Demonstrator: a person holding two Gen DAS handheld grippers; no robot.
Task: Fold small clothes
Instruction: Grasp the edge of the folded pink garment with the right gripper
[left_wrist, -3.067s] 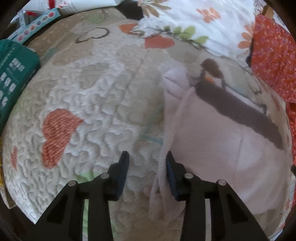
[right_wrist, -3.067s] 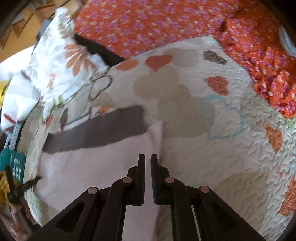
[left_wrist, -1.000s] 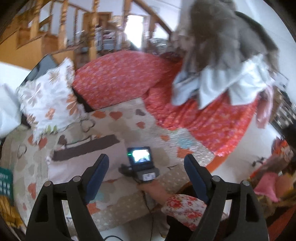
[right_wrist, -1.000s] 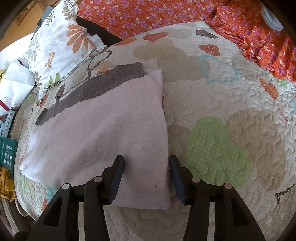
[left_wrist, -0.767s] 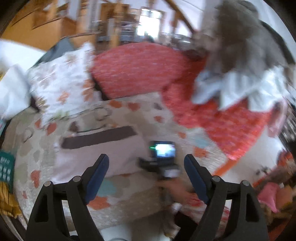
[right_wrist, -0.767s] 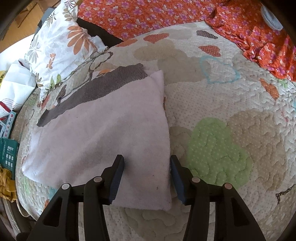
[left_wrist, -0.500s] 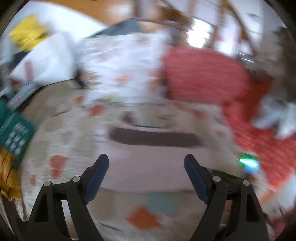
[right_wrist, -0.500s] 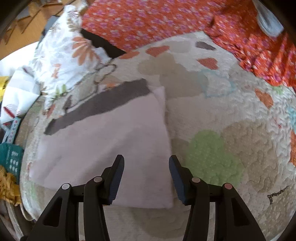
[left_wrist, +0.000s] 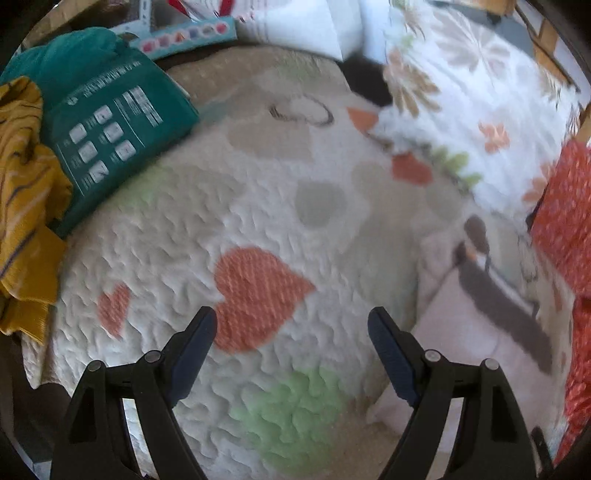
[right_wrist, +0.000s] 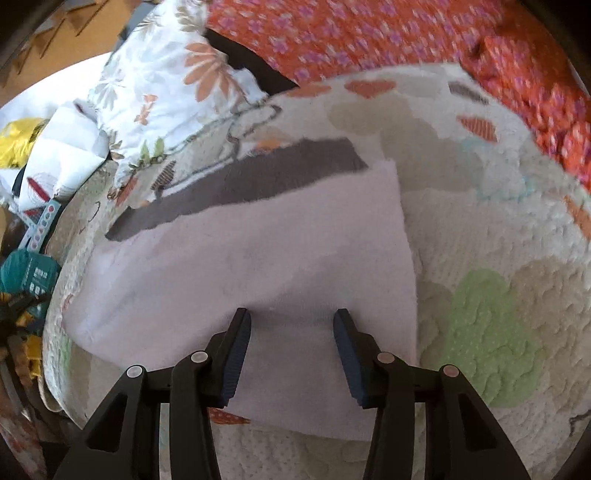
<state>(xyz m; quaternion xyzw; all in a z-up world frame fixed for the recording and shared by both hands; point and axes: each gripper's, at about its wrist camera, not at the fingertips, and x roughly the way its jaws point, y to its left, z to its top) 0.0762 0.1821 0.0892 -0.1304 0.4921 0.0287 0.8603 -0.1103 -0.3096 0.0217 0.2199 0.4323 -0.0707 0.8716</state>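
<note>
A pale pink cloth (right_wrist: 258, 266) with a dark brown band (right_wrist: 243, 181) lies folded flat on the heart-patterned quilt (right_wrist: 498, 258). My right gripper (right_wrist: 291, 317) hovers over its near part; its jaws are closing, with cloth below them and the pads not pressing on it. In the left wrist view the same cloth (left_wrist: 472, 325) lies at the right, brown band (left_wrist: 509, 310) slanting. My left gripper (left_wrist: 291, 317) stands wide open over bare quilt (left_wrist: 221, 206) and an orange heart, left of the cloth, nothing between its fingers.
A teal packet (left_wrist: 110, 136) and a mustard-yellow garment (left_wrist: 22, 206) lie at the quilt's left edge. A flowered white pillow (left_wrist: 461, 92) sits at the back, also (right_wrist: 173, 77). Orange flowered bedding (right_wrist: 406, 33) borders the far and right sides.
My left gripper swung down from looking across the room to hovering low over the quilt left of the cloth. The right gripper shifted slightly and its jaws narrowed a little.
</note>
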